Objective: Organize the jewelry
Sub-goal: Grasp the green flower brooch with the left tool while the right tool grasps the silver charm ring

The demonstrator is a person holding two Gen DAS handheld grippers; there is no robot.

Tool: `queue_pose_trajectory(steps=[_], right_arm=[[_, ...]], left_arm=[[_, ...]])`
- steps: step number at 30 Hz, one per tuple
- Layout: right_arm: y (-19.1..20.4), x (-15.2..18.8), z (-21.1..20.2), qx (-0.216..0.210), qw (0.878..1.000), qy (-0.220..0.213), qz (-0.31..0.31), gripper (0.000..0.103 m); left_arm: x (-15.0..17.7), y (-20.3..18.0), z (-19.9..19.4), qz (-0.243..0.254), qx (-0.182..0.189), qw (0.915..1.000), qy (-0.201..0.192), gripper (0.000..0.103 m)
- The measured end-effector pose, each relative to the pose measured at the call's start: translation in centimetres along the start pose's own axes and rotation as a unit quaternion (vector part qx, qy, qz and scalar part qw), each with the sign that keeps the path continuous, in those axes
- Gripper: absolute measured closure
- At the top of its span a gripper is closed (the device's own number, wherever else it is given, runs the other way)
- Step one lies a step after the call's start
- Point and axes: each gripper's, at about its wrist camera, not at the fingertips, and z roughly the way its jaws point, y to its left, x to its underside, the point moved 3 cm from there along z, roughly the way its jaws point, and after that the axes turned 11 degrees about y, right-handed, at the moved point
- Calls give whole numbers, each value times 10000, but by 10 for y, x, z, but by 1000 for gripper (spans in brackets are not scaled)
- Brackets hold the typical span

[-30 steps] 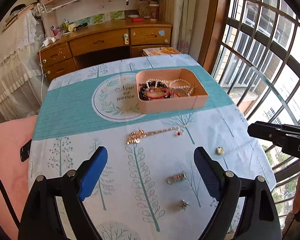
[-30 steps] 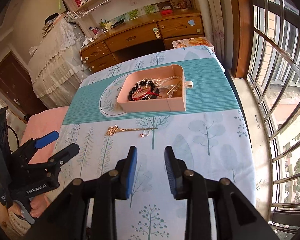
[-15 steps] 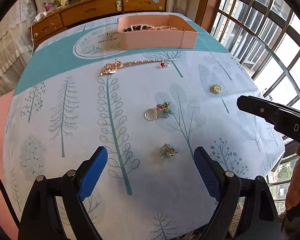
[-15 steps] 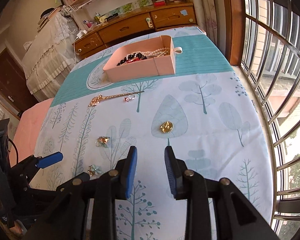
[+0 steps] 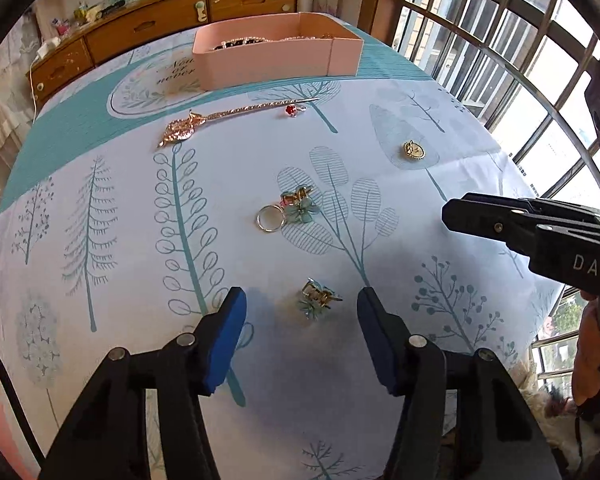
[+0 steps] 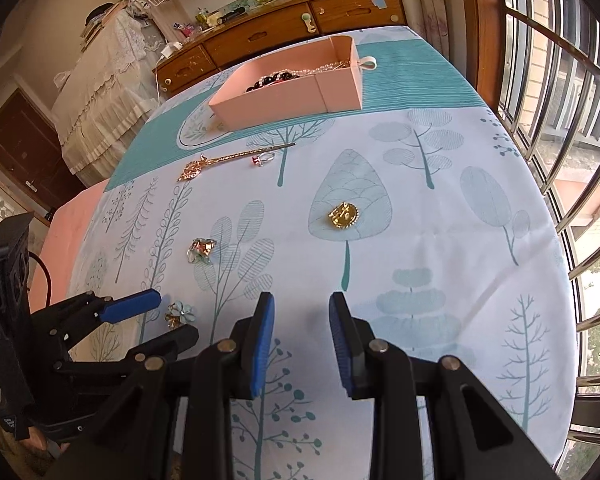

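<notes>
A pink box (image 5: 276, 56) (image 6: 292, 92) with bead strings in it stands at the far side of the table. Loose pieces lie on the cloth: a gold hairpin (image 5: 228, 118) (image 6: 228, 160), a red-stone ring (image 5: 293, 110) (image 6: 262, 158), a gold pendant (image 5: 413, 150) (image 6: 343, 215), a ring with a teal flower (image 5: 290, 210) (image 6: 201, 250), and a teal flower earring (image 5: 318, 299) (image 6: 179, 314). My left gripper (image 5: 302, 308) (image 6: 156, 320) is open, low over the cloth, with the earring between its fingertips. My right gripper (image 6: 301, 316) is open with a narrow gap and empty, short of the pendant; it shows at the right in the left wrist view (image 5: 500, 224).
The tree-print cloth (image 6: 420, 184) drapes over the table's near and right edges. A barred window (image 5: 500, 60) runs along the right. A wooden desk with drawers (image 6: 284, 28) stands behind the table, and a lace-covered bed (image 6: 104, 80) at the left.
Both grippers have moved down toward the cloth and forward. My left gripper now straddles the teal flower earring; its jaws have narrowed. The right gripper's gap is unchanged.
</notes>
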Motion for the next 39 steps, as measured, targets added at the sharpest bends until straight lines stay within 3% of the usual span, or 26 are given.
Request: queue_pose_trajectory(steps=[3, 9, 11, 12, 15, 19, 24, 29, 39], right_arm=[[1, 0, 5, -17, 10000, 72, -19, 74], [3, 1, 12, -6, 9999, 126, -58, 74], [4, 0, 13, 0, 9999, 126, -82, 74], [5, 0, 13, -12, 9999, 126, -105, 74], [12, -1, 15, -23, 9996, 133, -236, 74], [21, -2, 19, -62, 9988, 157, -459, 74], [38, -6, 26, -107, 9966, 203, -796, 74], [55, -11, 34, -156, 9935, 211, -1107, 74], [83, -28, 47, 24, 9859, 74, -1673, 74]], left_arm=[[0, -1, -1, 309, -163, 9992, -185, 51], [2, -5, 0, 788, -109, 9962, -356, 65], [3, -8, -1, 914, -86, 9947, -452, 71], [3, -9, 0, 957, -23, 9942, -487, 80], [4, -9, 0, 974, 28, 9937, -562, 82], [3, 2, 0, 745, 4, 9954, -596, 82], [-2, 34, 0, 13, -19, 9988, -496, 82], [-3, 65, -1, -660, 56, 9967, -468, 82], [1, 87, 1, -962, 437, 9929, -540, 82]])
